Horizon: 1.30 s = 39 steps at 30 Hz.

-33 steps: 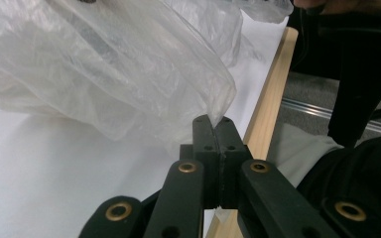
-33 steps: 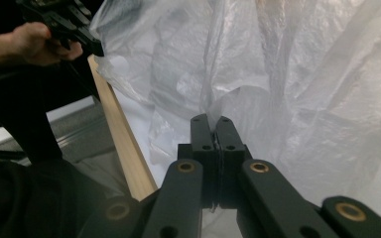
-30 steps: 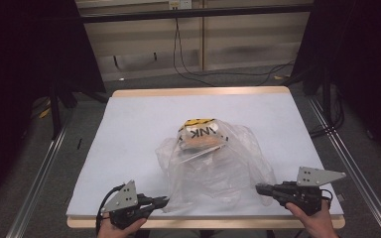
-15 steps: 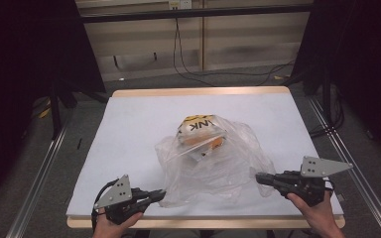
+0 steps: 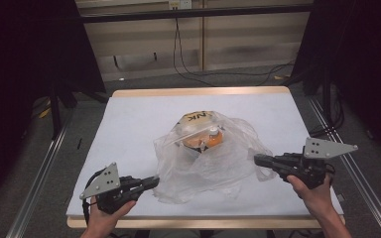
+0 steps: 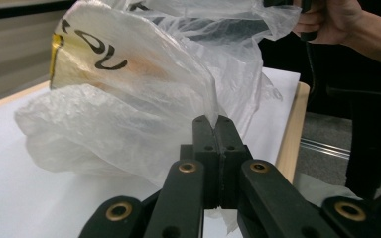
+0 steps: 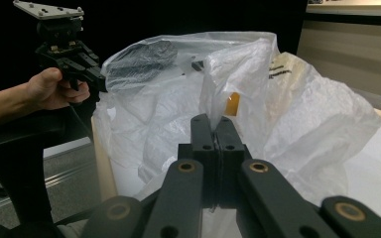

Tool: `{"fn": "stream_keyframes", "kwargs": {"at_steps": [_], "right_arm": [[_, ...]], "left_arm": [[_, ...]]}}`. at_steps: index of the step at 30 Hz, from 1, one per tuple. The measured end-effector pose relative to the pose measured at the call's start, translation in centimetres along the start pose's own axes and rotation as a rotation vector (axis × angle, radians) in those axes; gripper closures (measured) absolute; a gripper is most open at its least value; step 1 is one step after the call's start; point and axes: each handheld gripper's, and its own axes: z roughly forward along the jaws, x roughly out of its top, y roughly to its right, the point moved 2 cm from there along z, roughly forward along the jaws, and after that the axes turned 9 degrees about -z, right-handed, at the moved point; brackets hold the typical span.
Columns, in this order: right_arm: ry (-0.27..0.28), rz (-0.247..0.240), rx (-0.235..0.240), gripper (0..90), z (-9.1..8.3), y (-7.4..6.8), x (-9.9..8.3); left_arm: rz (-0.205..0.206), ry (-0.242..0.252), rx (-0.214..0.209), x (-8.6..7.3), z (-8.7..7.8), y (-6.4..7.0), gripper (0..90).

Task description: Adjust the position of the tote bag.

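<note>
Crinkled clear plastic bag (image 5: 213,158) sits mid-desk (image 5: 129,124); the left gripper (image 5: 151,181) and right gripper (image 5: 258,159) each have fingers clamped on its opposite edges.

i see a clear, crumpled plastic bag (image 5: 213,158) lying near the middle of the worktop (image 5: 129,124), spread wide at its near side. through the film i read an orange-and-white item (image 5: 209,139) with a yellowish panel bearing black letters (image 5: 197,117). the bag's near left and right edges are each pinched and drawn taut.
</note>
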Motion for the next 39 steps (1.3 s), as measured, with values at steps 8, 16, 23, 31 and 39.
{"fn": "stream_keyframes", "kwargs": {"at_steps": [8, 16, 23, 31, 39], "right_arm": [[0.019, -0.018, -0.021, 89.8, 0.1, 1.0, 1.7], [0.053, -0.013, -0.041, 89.8, 0.2, 2.0, 3.0], [0.092, -0.027, -0.057, 89.8, -0.1, 2.8, 4.4], [0.138, -0.027, -0.073, 89.8, -0.1, 3.8, 6.0], [0.153, -0.047, -0.093, 89.8, 0.5, 5.2, 8.7]], "left_arm": [[0.006, 0.033, -0.003, 2.3, -0.6, -0.7, 90.0], [0.005, 0.073, 0.023, 4.0, -1.4, -1.7, 90.0], [0.019, 0.085, 0.03, 5.4, -1.8, -2.4, 90.0], [0.034, 0.111, 0.04, 7.2, -1.6, -2.7, 90.0], [0.035, 0.165, 0.062, 10.1, -2.2, -4.2, 90.0]]}}
